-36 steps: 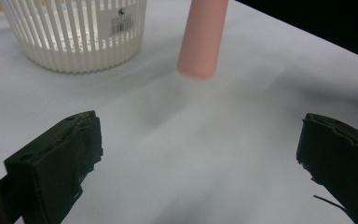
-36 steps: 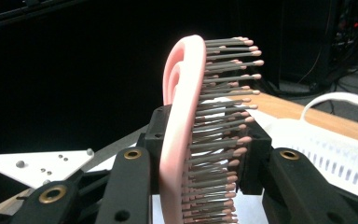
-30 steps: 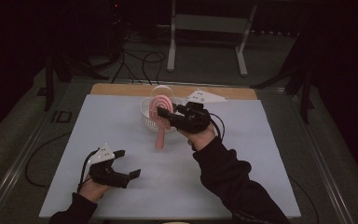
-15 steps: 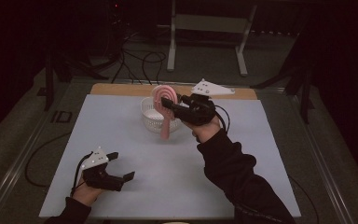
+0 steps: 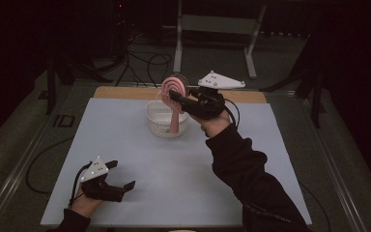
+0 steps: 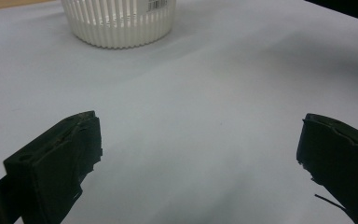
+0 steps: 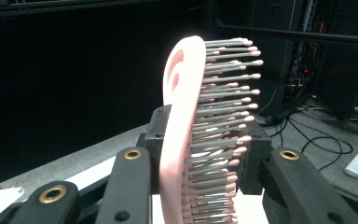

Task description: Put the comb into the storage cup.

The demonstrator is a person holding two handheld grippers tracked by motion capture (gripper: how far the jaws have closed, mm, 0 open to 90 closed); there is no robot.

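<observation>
- Near the front left corner of the surface (image 5: pixel 125 145), my left hand-held gripper (image 5: pixel 118 175) hovered low with its jaws spread wide and nothing between them.
- Ahead of it, well apart, the white slatted basket (image 5: pixel 166 117) stood toward the far edge of the pale sheet.
- Above that basket, the pink hairbrush (image 5: pixel 175 104) hung upright, round head on top and handle pointing down toward the basket's inside.
- Just right of the brush, my right hand-held gripper (image 5: pixel 174 96) was clamped on its head; the right gripper view showed the pink back against one jaw and the bristles (image 7: pixel 223 102) facing the other.
</observation>
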